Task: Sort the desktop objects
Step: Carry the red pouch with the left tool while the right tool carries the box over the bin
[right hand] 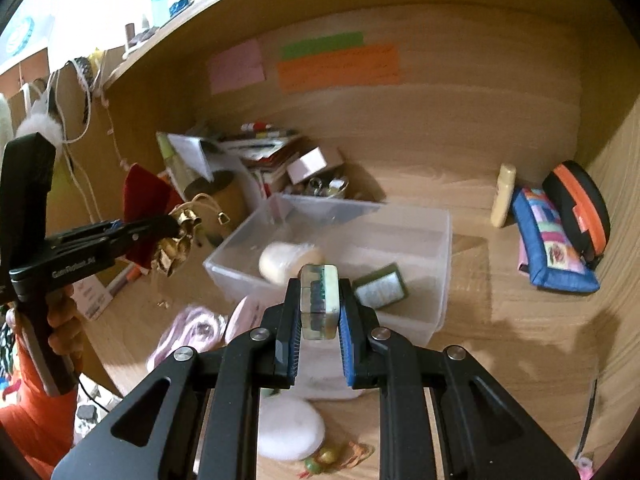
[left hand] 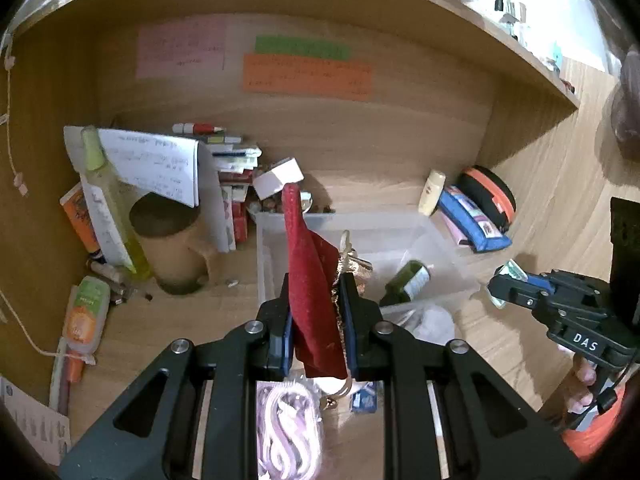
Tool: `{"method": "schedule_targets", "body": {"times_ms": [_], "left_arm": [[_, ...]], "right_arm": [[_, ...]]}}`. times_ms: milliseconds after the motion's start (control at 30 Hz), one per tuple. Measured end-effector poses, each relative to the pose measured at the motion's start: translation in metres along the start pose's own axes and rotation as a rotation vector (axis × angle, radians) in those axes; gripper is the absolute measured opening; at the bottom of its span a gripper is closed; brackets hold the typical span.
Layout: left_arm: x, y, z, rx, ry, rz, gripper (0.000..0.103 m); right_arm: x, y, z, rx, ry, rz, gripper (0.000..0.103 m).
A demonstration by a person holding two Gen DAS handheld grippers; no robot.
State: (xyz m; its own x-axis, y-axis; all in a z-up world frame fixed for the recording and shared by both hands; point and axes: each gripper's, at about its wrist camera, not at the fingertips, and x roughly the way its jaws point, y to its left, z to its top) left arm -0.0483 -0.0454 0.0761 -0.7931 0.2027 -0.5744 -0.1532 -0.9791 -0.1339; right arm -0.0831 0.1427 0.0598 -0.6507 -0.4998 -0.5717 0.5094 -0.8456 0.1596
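The left gripper (left hand: 314, 300) was clamped on a dark red velvet bow with a crumpled gold foil trim (left hand: 310, 280), the cloth standing up between the blue-padded jaws and the gold part bunched against the right-hand jaw. In the right wrist view that same gripper (right hand: 176, 226) showed at 9 o'clock, held by a hand (right hand: 60, 320) above an orange sleeve (right hand: 44, 412), with the bow (right hand: 144, 200) fanning out behind it.

The right gripper (right hand: 319, 300) was closed on a small clear rectangular block with a pale green face and dark markings inside (right hand: 319, 300), pinched upright between its pads. From the left wrist view it (left hand: 505, 286) sat at 3 o'clock, the block (left hand: 514, 270) only partly visible.

Beyond both grippers, toward 12 o'clock, stood a translucent rectangular plastic bin (right hand: 440, 248) on the wooden desk (right hand: 520, 340). Inside the bin lay a dark green bottle with a white label (right hand: 380, 288) and a cream-coloured cylindrical roll (right hand: 288, 262).

At 2 o'clock in the right wrist view, against the desk's side wall, leaned a blue patchwork fabric pouch (right hand: 548, 248), a black and orange zipped case (right hand: 576, 204) and a cream plastic bottle (right hand: 505, 194). At 10 o'clock in the left wrist view a pile of papers and booklets (left hand: 160, 164) lay near a brown cardboard tube (left hand: 172, 240).
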Motion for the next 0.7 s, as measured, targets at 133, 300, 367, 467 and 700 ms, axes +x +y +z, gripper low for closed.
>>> {"method": "schedule_targets", "body": {"times_ms": [133,300,367,467,700], "left_arm": [[0.008,-0.003,0.008,-0.001,-0.004,-0.005,0.02],[0.031,-0.001,0.018,-0.013,0.009,0.008,0.02],[0.043,0.002,0.022,-0.029,0.024,0.009,0.02],[0.059,0.006,0.026,-0.045,0.043,0.013,0.02],[0.096,0.017,0.036,-0.107,0.096,0.009,0.02]], "right_arm": [[0.008,-0.009,0.011,0.01,-0.003,-0.015,0.015],[0.029,-0.019,0.021,0.021,0.025,-0.022,0.015],[0.042,-0.02,0.024,0.021,0.04,-0.021,0.015],[0.059,-0.023,0.026,0.024,0.065,-0.018,0.015],[0.093,-0.031,0.033,0.055,0.119,0.008,0.015]]}}
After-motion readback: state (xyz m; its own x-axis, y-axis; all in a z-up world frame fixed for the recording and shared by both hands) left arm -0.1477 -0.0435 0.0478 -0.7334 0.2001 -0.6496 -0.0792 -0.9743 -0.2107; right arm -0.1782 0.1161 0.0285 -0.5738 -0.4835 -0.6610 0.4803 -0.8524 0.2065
